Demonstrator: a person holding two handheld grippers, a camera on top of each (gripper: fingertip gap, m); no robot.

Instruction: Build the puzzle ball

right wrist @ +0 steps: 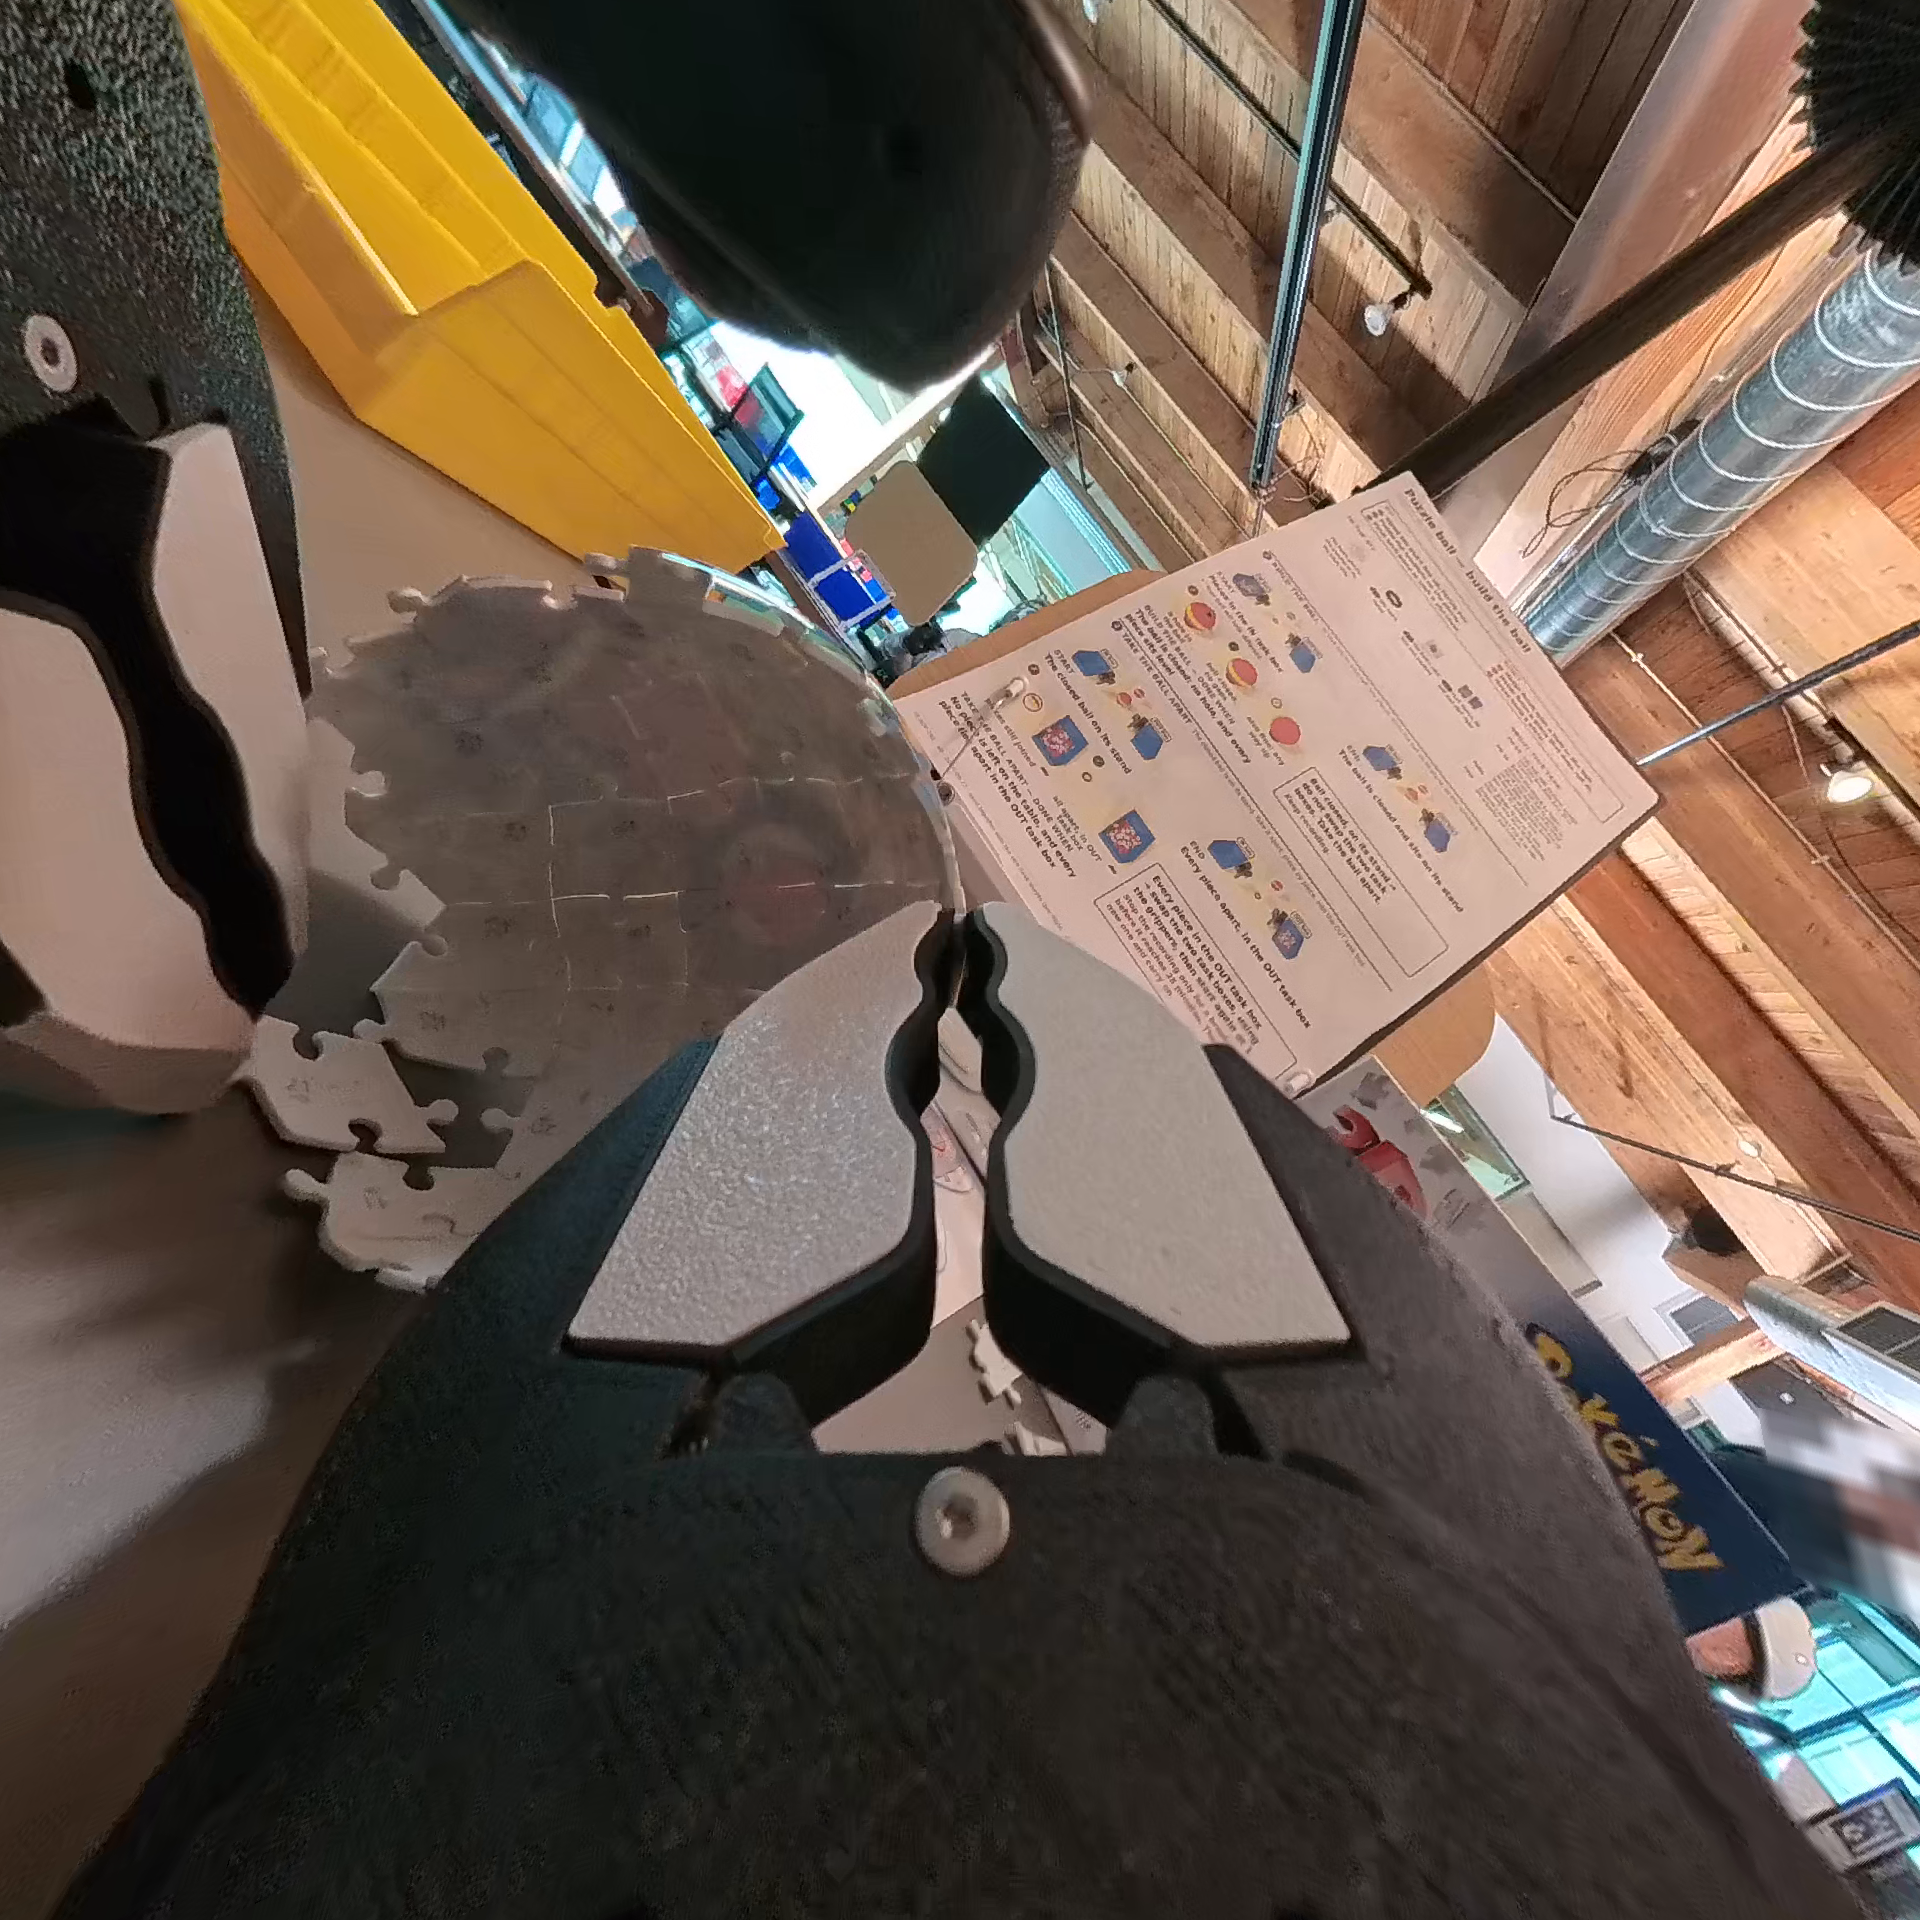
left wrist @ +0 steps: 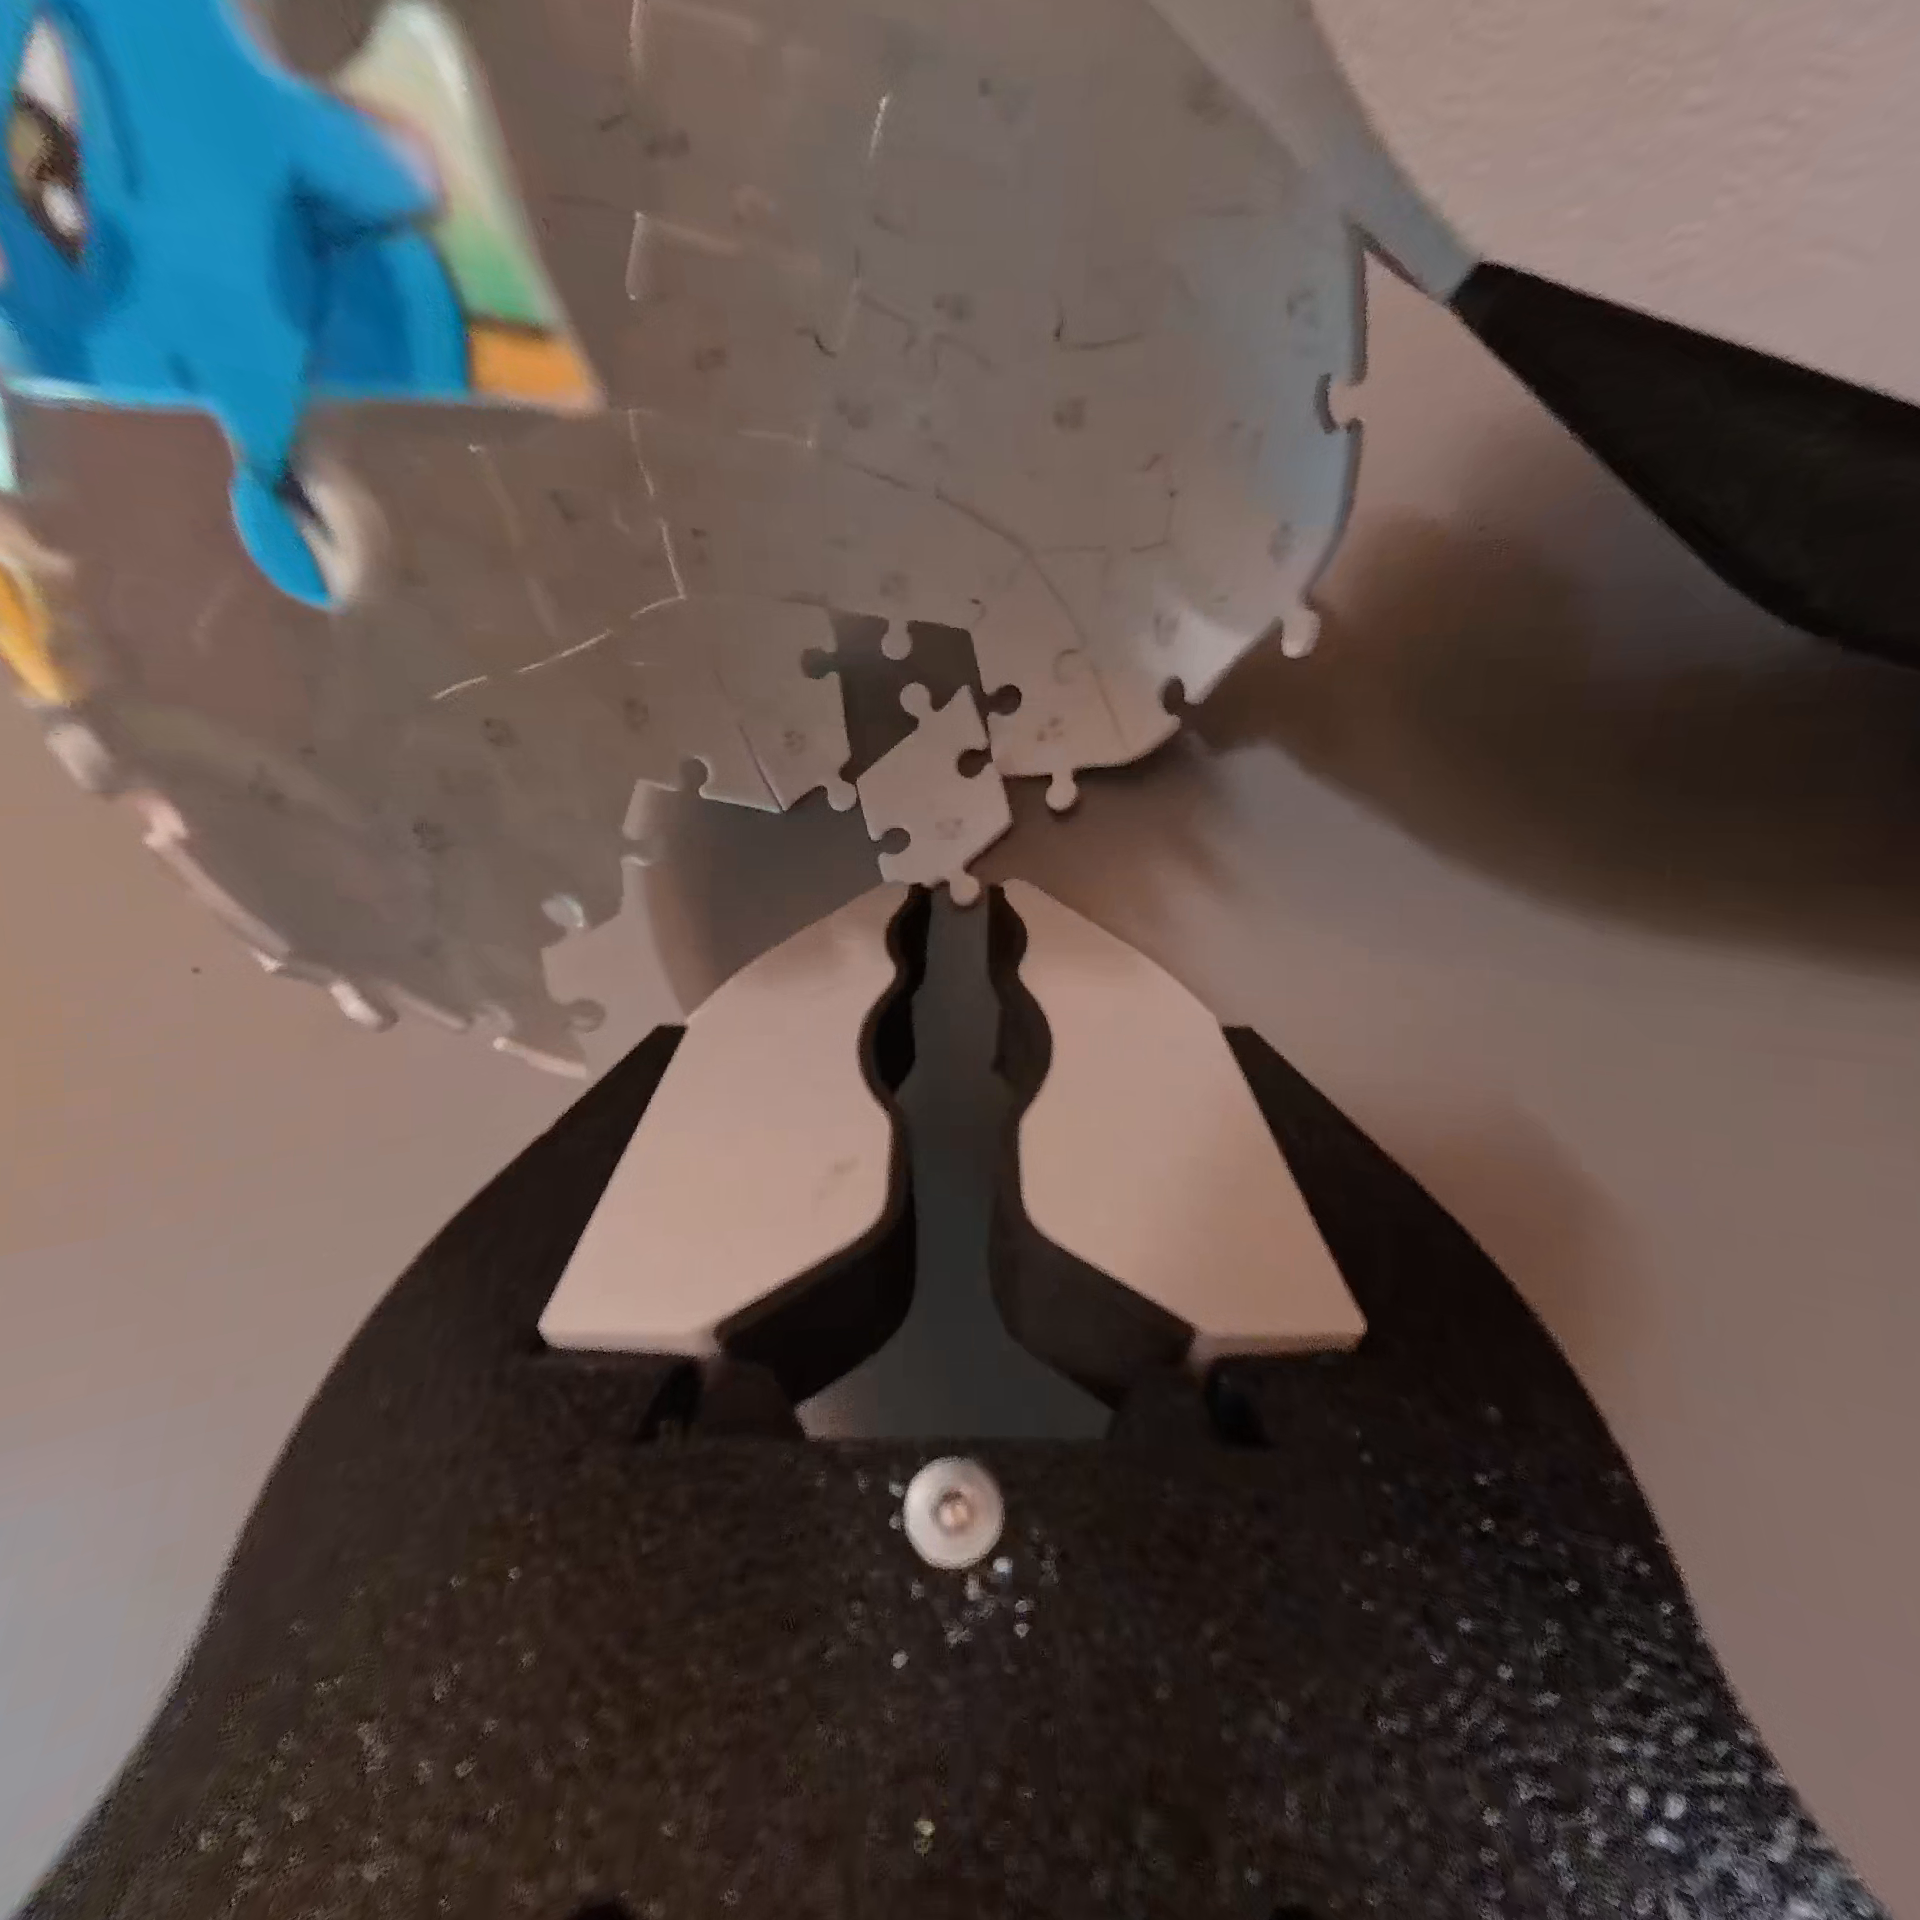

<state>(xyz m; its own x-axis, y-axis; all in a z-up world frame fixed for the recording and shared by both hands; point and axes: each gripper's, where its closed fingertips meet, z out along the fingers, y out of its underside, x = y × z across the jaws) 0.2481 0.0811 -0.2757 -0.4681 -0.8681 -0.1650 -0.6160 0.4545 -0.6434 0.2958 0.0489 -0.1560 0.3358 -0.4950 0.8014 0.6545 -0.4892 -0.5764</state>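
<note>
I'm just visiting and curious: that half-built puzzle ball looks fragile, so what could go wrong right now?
The left tool pinches a loose piece only by its tip, so it could twist or drop. The piece sits tilted at the gap; pushing may jam it. The right tool grips the curved shell only at its rim, so pressure might pop joined pieces apart.

Ball shell (left wrist: 935, 416): my left wrist view cuts it off at the top and left, and its printed side is blurred
Loose piece (left wrist: 940, 805): I can't tell whether my left tongs (left wrist: 961, 904) actually grip its tab
Right tongs (right wrist: 958, 940): they hide the shell rim they meet
</note>
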